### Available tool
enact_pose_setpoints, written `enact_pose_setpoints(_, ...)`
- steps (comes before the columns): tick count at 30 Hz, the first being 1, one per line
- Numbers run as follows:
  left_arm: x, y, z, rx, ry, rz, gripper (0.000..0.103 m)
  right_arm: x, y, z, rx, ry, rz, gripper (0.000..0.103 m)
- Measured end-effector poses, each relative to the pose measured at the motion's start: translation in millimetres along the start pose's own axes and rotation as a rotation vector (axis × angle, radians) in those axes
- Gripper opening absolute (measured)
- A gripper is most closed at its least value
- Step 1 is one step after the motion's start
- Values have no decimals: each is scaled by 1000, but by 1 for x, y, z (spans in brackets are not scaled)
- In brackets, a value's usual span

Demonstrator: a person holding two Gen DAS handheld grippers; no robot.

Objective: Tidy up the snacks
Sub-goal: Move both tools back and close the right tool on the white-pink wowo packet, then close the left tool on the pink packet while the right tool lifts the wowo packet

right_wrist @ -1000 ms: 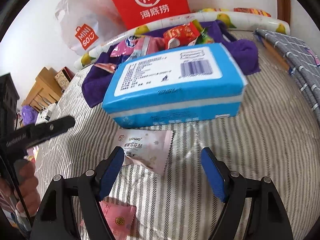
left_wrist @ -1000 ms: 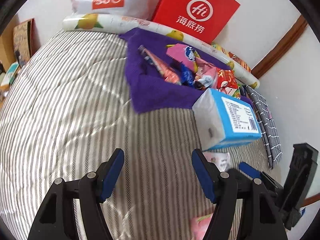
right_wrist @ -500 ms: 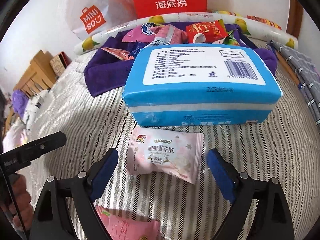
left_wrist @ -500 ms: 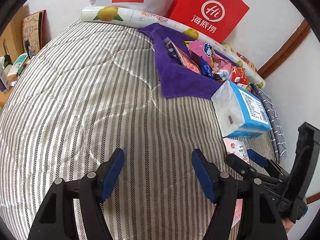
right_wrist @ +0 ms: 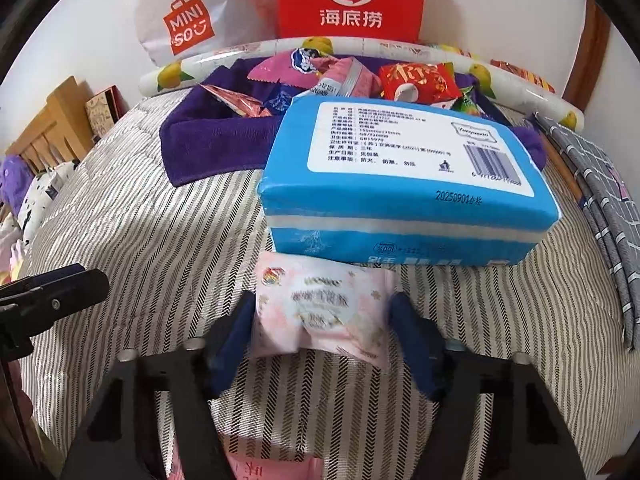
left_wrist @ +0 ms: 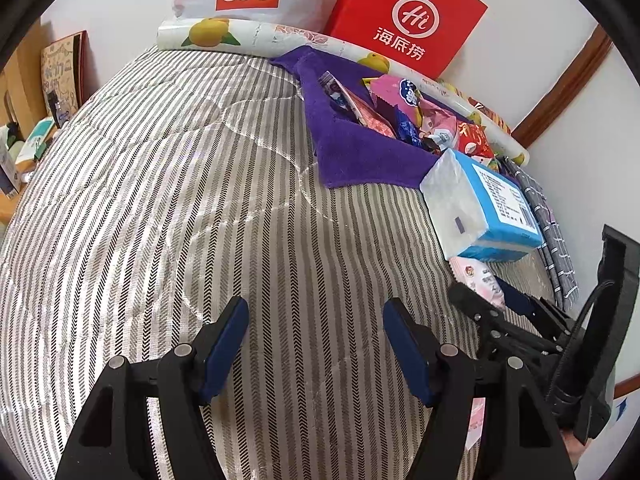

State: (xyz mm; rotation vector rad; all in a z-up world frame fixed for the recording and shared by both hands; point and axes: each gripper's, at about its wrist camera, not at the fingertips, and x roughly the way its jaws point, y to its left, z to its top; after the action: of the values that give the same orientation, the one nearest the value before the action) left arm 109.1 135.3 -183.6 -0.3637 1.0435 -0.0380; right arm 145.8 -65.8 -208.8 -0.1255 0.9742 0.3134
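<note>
While our right hand-held gripper [right_wrist: 322, 330] closes its jaws around the pink snack packet [right_wrist: 320, 312] at the lower centre of the frame, both pads meet the packet's sides. It lies on the striped bed [right_wrist: 160, 232], just below the blue tissue pack [right_wrist: 400, 184]. Our left hand-held gripper [left_wrist: 316, 344] hangs open and empty over bare bedding.

A home bedroom. A bed [left_wrist: 168, 208] with a striped quilt fills the frame. Shopping bags [left_wrist: 404, 16] lean on the wall at the top, a wooden headboard [right_wrist: 52, 128] at left.
</note>
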Motion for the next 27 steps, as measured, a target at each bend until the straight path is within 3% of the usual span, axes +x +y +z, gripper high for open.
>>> enact_pose_setpoints(9, 0, -12, -5, 54, 8, -11, 68, -14, -10, -5, 14, -24, 64, 53)
enact_pose_setpoints(20, 9, -46, -14, 111, 51, -166, 68, -64, -38, -11, 10, -129, 22, 53)
enact_pose_setpoints(27, 15, -92, -32, 231, 102, -233, 68, -87, -78, -23, 75, -171, -16, 53)
